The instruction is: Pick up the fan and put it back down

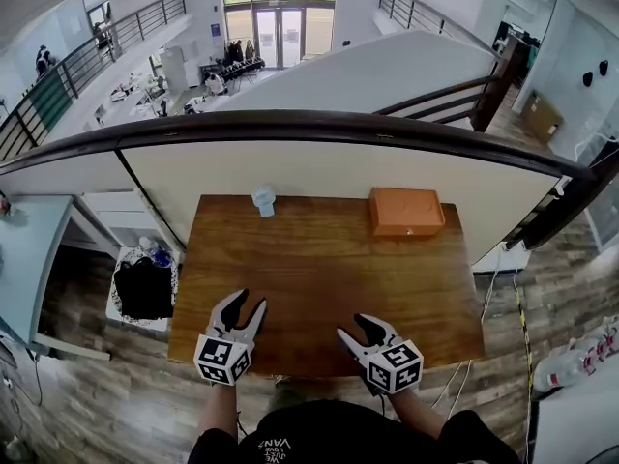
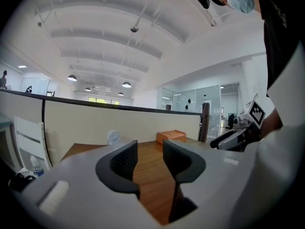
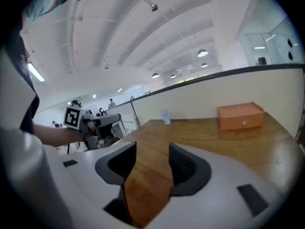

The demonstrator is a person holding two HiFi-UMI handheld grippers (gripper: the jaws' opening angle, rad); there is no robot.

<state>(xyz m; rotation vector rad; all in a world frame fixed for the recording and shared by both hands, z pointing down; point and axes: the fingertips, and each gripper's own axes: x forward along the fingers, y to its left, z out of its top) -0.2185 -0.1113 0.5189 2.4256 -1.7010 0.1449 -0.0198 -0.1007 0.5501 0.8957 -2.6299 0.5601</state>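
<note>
A small white fan (image 1: 264,200) stands upright at the far edge of the wooden table (image 1: 319,278), left of centre; it shows small in the left gripper view (image 2: 113,136) and the right gripper view (image 3: 165,116). My left gripper (image 1: 246,306) hovers over the near left part of the table, far from the fan, jaws apart with nothing between them. My right gripper (image 1: 352,327) is over the near right part, also open and empty. Each gripper sees the other: the right gripper (image 2: 238,135) and the left gripper (image 3: 97,123).
An orange box (image 1: 406,211) sits at the table's far right. A cream half wall with a dark handrail (image 1: 319,129) runs behind the table. A white cart with a black bag (image 1: 143,288) stands left of the table. A person's torso is at the near edge.
</note>
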